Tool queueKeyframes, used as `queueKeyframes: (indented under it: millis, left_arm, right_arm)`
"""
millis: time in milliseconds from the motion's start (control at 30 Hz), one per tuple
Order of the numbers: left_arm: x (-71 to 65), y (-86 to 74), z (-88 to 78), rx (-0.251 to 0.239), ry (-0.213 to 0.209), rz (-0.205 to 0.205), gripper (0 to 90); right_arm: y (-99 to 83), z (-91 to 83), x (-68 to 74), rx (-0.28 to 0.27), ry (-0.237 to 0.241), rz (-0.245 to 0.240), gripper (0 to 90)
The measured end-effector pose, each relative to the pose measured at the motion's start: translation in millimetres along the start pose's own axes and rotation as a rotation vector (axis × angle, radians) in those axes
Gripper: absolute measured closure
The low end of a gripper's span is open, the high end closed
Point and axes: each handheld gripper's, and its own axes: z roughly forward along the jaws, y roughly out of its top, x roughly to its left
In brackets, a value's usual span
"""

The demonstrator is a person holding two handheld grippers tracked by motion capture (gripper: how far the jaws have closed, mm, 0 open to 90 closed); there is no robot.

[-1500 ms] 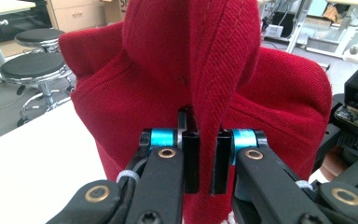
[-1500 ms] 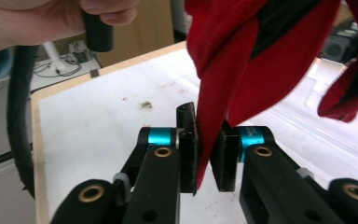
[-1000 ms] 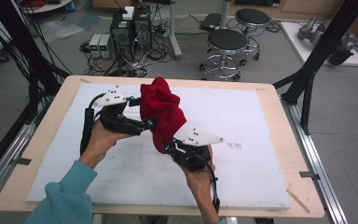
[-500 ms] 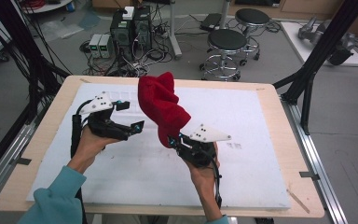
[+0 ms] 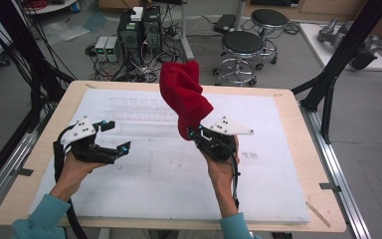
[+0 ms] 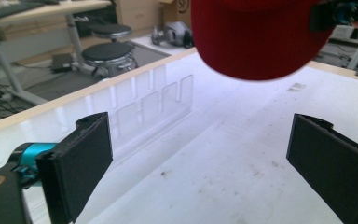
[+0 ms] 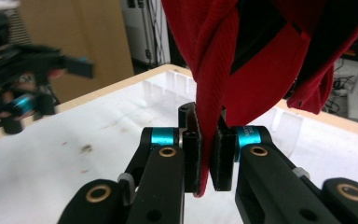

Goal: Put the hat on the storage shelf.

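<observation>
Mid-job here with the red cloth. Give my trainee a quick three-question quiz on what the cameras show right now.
1. True or false: the right claw is shut on the red cloth.
2. The left claw is: A) open, holding nothing B) shut on the cloth C) resting on the clear rack.
3. Is the cloth lying on the white mat or lifted off it?

Key: 1 true. 2 A. 3 Lifted, hanging clear above it.

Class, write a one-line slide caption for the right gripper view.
Right gripper clamped on a fold of red cloth above the white table.
</observation>
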Motion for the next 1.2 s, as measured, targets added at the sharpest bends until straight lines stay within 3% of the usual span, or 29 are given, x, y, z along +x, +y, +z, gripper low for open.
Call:
queueKeyframes:
  millis: [300,333,400,700,933,1200]
  left_arm:
    - [6.4,-42.7,-24.9,-0.051,0.136,-0.033,8.0]
    - [6.4,-42.7,-24.9,-0.051,0.136,-0.033,8.4]
    - [10.1,-53.6,-32.3,-0.066,0.166,-0.068,8.6]
    - [19.1,-74.4,-43.4,-0.069,0.176,-0.125,9.6]
    - [21.1,-80.5,-45.7,-0.071,0.179,-0.137,10.3]
    - [20.1,-89.3,-45.3,-0.09,0.183,-0.145,10.3]
  right_arm:
    - [10.0,22.9,-22.0,0.016,-0.019,-0.001,85.6]
    - [10.3,26.3,-23.5,0.017,-0.026,-0.005,85.6]
    - [10.1,33.3,-26.8,0.019,-0.027,-0.004,85.6]
    - [13.7,57.9,-46.0,0.043,-0.043,0.011,85.6]
    - [20.5,75.4,-54.2,0.061,-0.055,0.017,85.6]
    - [11.6,91.9,-59.2,0.103,-0.063,0.042,85.6]
